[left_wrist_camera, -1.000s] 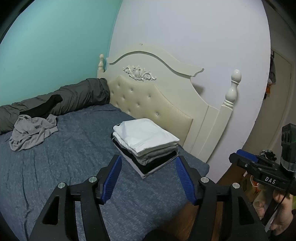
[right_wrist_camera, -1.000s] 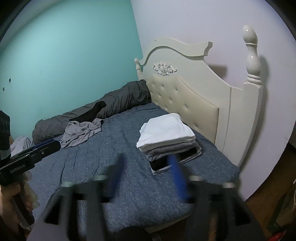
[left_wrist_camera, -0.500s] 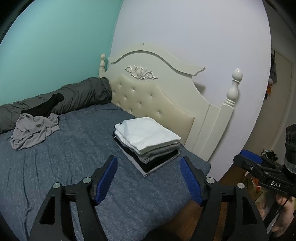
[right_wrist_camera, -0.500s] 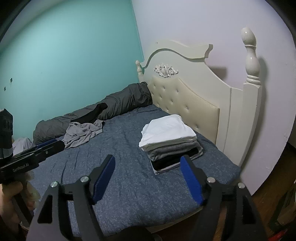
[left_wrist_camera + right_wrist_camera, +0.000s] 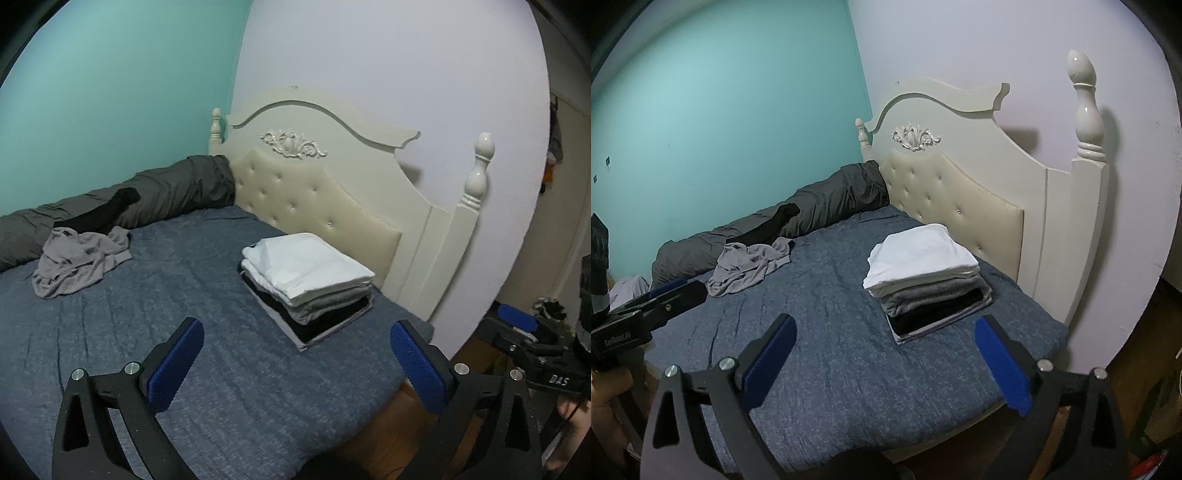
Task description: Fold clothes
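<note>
Bed under blue-grey cover, cream headboard behind; folded stack at twelve o'clock from my fingers.

Rolled dark duvet lies along the teal wall, crumpled grey garment at ten o'clock, well apart from the white-topped stack. My left gripper and right gripper are both spreading wider, nothing between the blue pads. The right tool's body reads "DAS"; the left's lettering is blurred.
</note>
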### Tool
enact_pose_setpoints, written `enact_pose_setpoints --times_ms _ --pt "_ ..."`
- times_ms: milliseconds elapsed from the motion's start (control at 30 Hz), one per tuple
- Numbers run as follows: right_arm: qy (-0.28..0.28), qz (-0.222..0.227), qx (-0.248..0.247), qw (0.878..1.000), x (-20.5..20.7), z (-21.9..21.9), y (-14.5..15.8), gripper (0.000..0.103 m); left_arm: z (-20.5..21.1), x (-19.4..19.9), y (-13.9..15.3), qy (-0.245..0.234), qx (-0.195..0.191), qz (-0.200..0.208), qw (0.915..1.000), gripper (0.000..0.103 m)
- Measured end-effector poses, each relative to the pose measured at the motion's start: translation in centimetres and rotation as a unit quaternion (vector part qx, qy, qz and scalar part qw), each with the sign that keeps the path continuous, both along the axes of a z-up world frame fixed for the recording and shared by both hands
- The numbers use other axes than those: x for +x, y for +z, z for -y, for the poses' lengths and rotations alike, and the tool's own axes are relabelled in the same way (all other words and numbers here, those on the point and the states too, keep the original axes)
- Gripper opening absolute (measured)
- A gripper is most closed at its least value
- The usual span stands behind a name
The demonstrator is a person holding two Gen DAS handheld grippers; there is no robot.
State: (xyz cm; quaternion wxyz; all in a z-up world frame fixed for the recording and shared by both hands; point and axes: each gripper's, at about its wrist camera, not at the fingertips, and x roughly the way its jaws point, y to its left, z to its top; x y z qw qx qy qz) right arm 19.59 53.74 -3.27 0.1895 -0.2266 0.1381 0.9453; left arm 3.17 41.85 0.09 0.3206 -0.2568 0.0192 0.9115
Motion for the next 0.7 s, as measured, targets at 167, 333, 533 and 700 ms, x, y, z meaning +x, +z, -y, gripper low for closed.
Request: enact_pose_setpoints --times_ms 167,333,533,700 --pt "-0.002 0.001 0.000 1.000 -0.1 0.1 -0.3 0.098 0.2 0.0 -0.3 0.004 0.006 0.002 1.0000 0.103" --pt "-0.005 0.003 0.002 1.000 0.0 0.2 -0.4 0.098 0.1 0.1 -0.6 0.003 0.008 0.003 1.0000 0.103" --pt "-0.008 0.004 0.004 1.000 0.0 0.1 -0.6 0.098 -0.3 0.2 -0.9 -0.005 0.010 0.008 0.9999 0.103" --pt "-0.009 0.005 0.005 1.000 0.0 -0.2 -0.7 0.098 -0.5 0.2 -1.2 -0.012 0.009 0.015 0.9998 0.103"
